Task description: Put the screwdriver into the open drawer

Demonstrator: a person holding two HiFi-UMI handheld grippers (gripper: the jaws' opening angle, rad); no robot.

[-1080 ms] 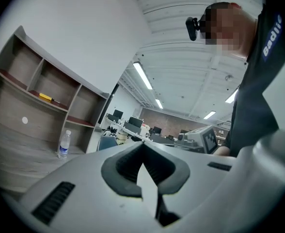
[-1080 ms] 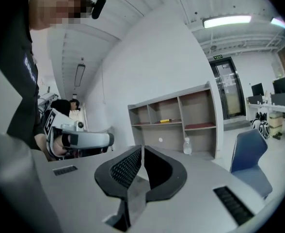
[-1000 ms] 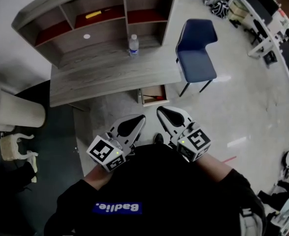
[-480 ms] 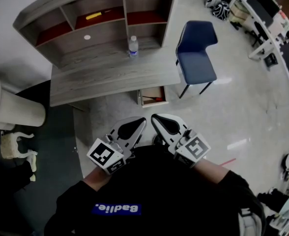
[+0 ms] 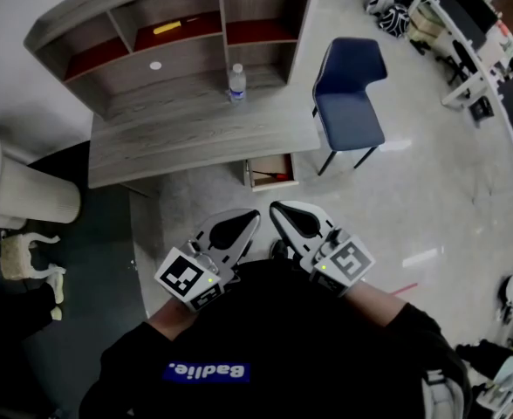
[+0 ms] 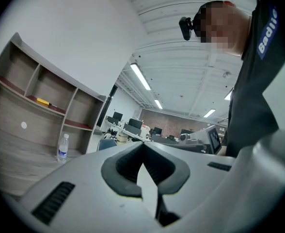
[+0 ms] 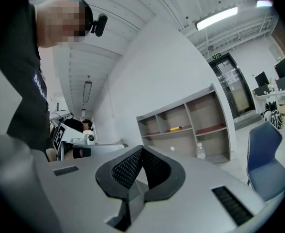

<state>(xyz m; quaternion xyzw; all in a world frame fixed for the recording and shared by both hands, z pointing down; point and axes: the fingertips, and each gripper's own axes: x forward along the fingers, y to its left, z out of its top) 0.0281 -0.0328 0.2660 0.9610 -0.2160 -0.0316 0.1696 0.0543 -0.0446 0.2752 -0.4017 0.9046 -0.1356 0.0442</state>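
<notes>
While the person stood well back from the desk (image 5: pixel 195 138), things lay thus:
Desk: grey wood, shelves behind.
Chair (image 5: pixel 348 103): blue, beside desk.
Shirt (image 5: pixel 265 347): black, lettered "Badlie."
Drawer (image 5: pixel 270 161): open under desk's edge.
Left gripper (image 5: pixel 254 217): jaws together, empty.
Right gripper (image 5: pixel 274 208): jaws together, empty.
Screwdriver (image 5: pixel 276 175): red-handled, lay inside drawer.

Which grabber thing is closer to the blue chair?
The right gripper. The chair stands ahead to its right; the left gripper is beside it, farther away.
</notes>
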